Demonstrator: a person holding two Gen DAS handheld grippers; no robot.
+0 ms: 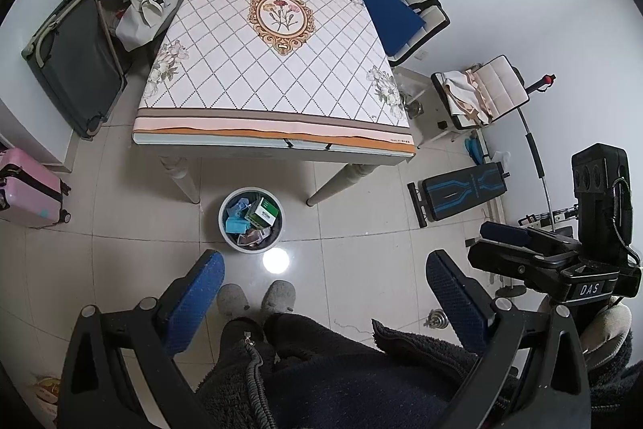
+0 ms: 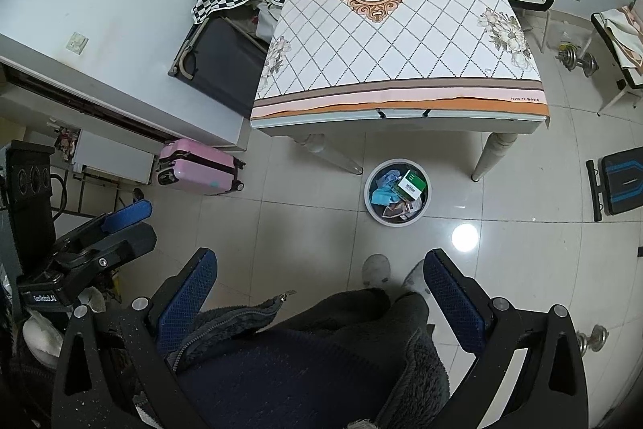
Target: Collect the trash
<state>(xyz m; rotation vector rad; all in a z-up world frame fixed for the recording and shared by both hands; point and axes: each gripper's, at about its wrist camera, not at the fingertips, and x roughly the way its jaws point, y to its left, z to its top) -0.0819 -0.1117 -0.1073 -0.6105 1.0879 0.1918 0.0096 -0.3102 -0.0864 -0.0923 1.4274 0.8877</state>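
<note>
Trash bin [image 1: 251,220] (full) — beyond left hand-held gripper [image 1: 321,292]

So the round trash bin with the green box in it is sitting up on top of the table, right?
Not quite. The round trash bin does hold the green box, but it stands on the floor, just in front of the table near its legs, not on top. Both wrist views show it, the left wrist view most clearly.

The left gripper [image 1: 323,268] is held high, tilted downward, its blue-padded fingers [image 1: 201,292] spread wide with nothing between them. The right gripper [image 2: 319,266] is posed alike, jaws wide apart and bare. Each shows at the other's outer side. Below both stand the person's slippered feet [image 1: 257,298].
</note>
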